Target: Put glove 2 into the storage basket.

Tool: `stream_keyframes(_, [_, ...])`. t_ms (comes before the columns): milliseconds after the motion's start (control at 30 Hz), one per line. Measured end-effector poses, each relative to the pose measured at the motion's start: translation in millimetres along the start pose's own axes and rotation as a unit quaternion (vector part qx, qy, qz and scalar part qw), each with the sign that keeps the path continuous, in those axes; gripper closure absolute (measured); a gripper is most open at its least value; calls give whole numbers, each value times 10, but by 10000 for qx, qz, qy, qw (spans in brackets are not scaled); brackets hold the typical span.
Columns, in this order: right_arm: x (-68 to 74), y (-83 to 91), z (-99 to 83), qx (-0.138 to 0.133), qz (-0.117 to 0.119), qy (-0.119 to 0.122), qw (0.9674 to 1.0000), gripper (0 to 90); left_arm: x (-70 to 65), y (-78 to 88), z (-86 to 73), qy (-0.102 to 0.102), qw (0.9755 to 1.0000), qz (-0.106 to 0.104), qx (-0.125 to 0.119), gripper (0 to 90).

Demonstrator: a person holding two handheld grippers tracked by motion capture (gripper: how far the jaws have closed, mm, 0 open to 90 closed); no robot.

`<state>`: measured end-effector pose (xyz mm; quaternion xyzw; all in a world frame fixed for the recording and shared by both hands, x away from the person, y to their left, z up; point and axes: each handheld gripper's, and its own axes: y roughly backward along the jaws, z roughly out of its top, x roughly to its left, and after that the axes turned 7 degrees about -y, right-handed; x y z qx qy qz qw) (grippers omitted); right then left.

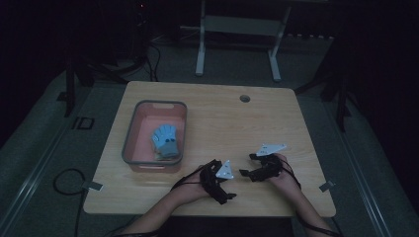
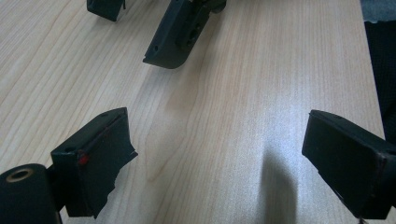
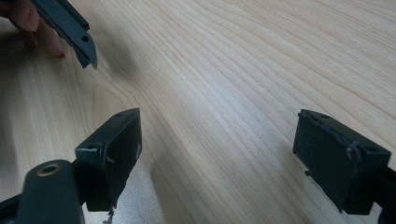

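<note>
From above the room is dim. Your left tool (image 1: 225,190) and right tool (image 1: 247,165) sit near each other on the pale wood-grain surface (image 1: 222,118), close to its near edge, and their dark shapes blur together. A blue glove (image 1: 165,139) lies in the grey-rimmed pink bin (image 1: 129,133) to the left, well apart from both tools; its underside is hidden.

In your left gripper view, the jaws stand spread over bare wood, nothing between them; the other tool is cut off at the top edge.

In your right gripper view, the jaws are likewise wide apart and empty, with matte black pads.
</note>
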<state>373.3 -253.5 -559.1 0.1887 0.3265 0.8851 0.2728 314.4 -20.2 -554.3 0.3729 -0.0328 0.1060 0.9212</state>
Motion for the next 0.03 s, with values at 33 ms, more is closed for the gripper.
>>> stream_keyframes(33, [-2, 0, -1, -7, -2, 1, 10000, 156, 1, 1, -2, 8, 10000, 3, -12, 84])
